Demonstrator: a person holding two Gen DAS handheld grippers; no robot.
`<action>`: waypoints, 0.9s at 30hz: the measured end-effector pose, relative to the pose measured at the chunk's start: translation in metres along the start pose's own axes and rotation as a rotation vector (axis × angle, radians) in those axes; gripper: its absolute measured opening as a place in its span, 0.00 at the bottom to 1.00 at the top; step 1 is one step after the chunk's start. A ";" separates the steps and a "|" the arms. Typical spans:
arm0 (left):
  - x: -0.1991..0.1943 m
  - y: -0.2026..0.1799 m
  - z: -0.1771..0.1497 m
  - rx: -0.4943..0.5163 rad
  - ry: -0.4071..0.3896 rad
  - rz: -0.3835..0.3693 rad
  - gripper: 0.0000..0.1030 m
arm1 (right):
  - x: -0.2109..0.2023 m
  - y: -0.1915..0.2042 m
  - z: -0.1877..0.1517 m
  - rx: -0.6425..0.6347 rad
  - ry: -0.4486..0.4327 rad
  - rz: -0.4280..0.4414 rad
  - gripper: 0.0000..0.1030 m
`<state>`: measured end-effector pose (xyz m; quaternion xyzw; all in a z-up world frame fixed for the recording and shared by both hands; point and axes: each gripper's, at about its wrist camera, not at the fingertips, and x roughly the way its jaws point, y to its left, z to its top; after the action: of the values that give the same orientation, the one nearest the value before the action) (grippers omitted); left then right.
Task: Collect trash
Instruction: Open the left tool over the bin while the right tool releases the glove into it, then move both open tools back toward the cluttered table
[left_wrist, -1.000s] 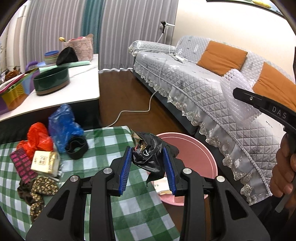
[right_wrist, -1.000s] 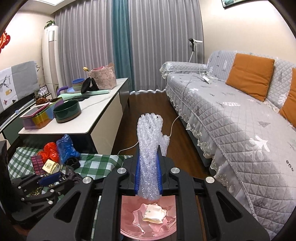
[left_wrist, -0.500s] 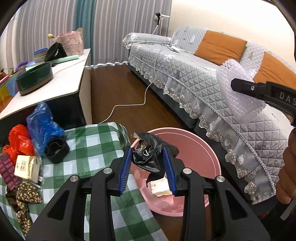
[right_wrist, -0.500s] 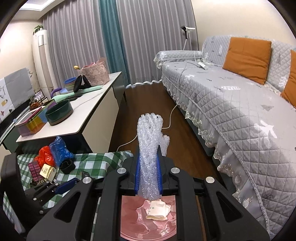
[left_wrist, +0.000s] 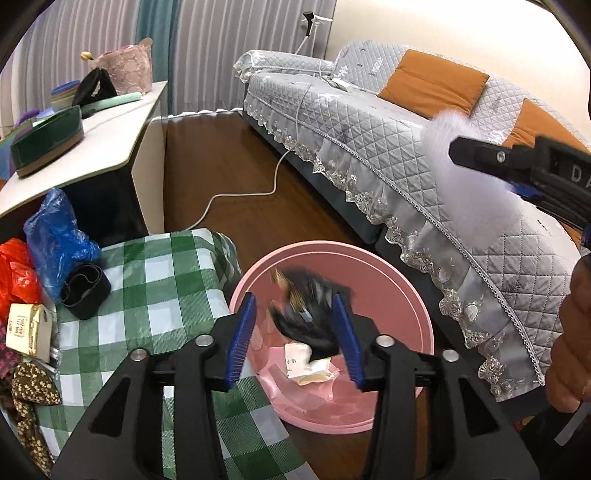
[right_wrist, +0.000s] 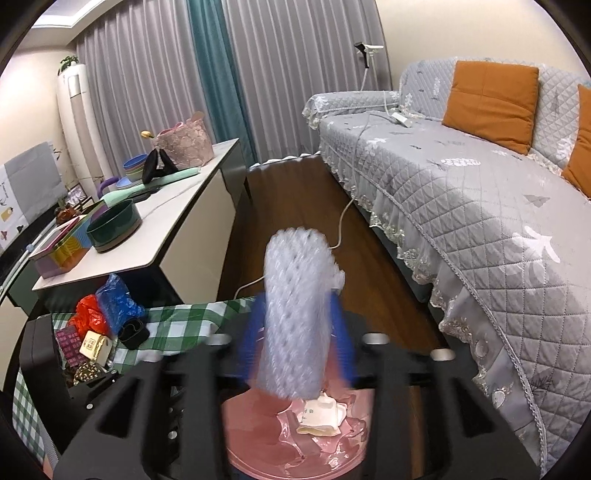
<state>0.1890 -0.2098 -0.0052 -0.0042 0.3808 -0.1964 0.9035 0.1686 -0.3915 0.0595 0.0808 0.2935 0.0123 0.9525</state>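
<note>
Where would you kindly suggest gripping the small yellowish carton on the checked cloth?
Probably across the yellowish carton's two broad faces, coming from above. It lies boxy and flat-sided on the checked cloth, crowded by the red bag and black band, so the top is freest.

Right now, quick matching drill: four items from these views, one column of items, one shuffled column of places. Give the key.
Items:
1. black wrapper
2. bubble wrap
3. blue bag
4. green bowl

Places:
A. on the white counter
B. between the right hand-held gripper's opening jaws
C. on the checked cloth
D. between the left hand-held gripper's opening jaws, over the pink bin

Pairs: 1-D, 2-B, 3-C, 4-A
</note>
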 end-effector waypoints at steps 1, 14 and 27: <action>-0.001 0.001 0.000 -0.003 0.001 -0.001 0.44 | 0.000 -0.001 0.000 0.004 0.001 0.000 0.52; -0.042 0.012 0.005 -0.029 -0.049 0.012 0.44 | -0.009 -0.003 0.002 0.040 -0.034 0.014 0.52; -0.131 0.053 0.006 -0.043 -0.151 0.056 0.44 | -0.025 0.027 -0.007 -0.009 -0.060 0.050 0.52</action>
<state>0.1293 -0.1150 0.0807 -0.0278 0.3158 -0.1620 0.9345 0.1446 -0.3661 0.0725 0.0841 0.2625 0.0351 0.9606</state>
